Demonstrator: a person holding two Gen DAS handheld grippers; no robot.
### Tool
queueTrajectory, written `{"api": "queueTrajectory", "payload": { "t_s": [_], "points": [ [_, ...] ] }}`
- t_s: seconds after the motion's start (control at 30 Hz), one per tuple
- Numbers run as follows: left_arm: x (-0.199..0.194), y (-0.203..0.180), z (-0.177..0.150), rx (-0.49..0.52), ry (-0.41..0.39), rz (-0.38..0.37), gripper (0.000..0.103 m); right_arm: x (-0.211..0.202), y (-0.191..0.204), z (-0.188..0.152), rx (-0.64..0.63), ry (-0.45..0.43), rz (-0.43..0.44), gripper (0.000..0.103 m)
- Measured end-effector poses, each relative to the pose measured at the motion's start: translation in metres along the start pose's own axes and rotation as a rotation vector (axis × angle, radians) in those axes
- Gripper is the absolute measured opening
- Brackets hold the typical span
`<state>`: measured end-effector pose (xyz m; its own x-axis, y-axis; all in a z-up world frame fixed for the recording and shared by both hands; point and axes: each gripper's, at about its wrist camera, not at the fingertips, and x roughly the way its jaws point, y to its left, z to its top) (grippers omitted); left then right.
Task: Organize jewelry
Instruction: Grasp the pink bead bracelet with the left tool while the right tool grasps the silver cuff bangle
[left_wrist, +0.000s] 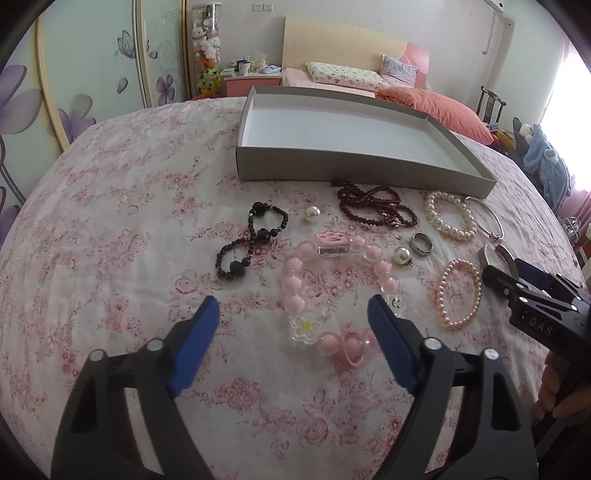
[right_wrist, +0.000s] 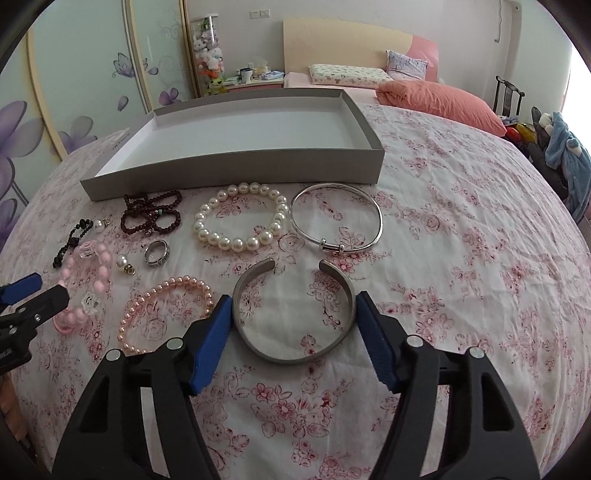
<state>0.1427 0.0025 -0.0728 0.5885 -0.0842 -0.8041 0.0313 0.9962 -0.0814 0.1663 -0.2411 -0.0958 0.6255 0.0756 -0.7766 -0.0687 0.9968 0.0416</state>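
Note:
Jewelry lies on a floral bedspread in front of an empty grey tray (left_wrist: 332, 166) (right_wrist: 236, 173). My left gripper (left_wrist: 293, 312) is open, its blue pads either side of a big pink bead bracelet (left_wrist: 295, 288) (right_wrist: 101, 273). My right gripper (right_wrist: 293, 308) is open around a grey open cuff bangle (right_wrist: 291, 356), pads close beside its two sides. Also there: a white pearl bracelet (right_wrist: 240, 242), a thin silver bangle (right_wrist: 376, 221), a small pink pearl bracelet (right_wrist: 166, 291) (left_wrist: 460, 291), a silver ring (right_wrist: 157, 253), dark red beads (right_wrist: 151, 214) and black beads (left_wrist: 255, 240).
Two loose pearl earrings (left_wrist: 311, 214) (left_wrist: 402, 255) lie among the pieces. Pillows (right_wrist: 439, 99) and a headboard lie beyond the tray. A wardrobe with purple flowers stands at the left. A chair with blue clothes (right_wrist: 565, 155) is at the right.

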Motion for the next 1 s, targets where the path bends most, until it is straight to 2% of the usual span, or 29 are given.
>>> {"api": "queueTrajectory", "payload": {
  "t_s": [0.17, 0.33, 0.63, 0.7, 0.83, 1.0],
  "points": [
    [0.006, -0.001, 0.004, -0.003, 0.012, 0.0, 0.057, -0.001, 0.0, 0.0, 0.001, 0.001, 0.001, 0.067],
    [0.01, -0.004, 0.009, 0.01, 0.011, 0.016, 0.043, 0.0, 0.001, 0.001, 0.0, 0.001, -0.001, 0.067],
    [0.014, -0.015, 0.008, 0.069, -0.001, 0.078, 0.039, 0.0, 0.001, 0.0, 0.0, 0.001, 0.0, 0.068],
    [0.013, -0.015, 0.008, 0.069, -0.002, 0.071, 0.035, 0.0, 0.001, 0.0, -0.001, 0.001, 0.0, 0.068],
    [0.013, -0.017, 0.008, 0.091, -0.009, 0.067, 0.014, 0.0, 0.001, 0.0, -0.001, 0.001, -0.001, 0.068],
    [0.013, -0.014, 0.01, 0.087, -0.006, 0.044, 0.014, -0.001, 0.001, 0.0, 0.003, -0.001, 0.005, 0.067]
  ]
}}
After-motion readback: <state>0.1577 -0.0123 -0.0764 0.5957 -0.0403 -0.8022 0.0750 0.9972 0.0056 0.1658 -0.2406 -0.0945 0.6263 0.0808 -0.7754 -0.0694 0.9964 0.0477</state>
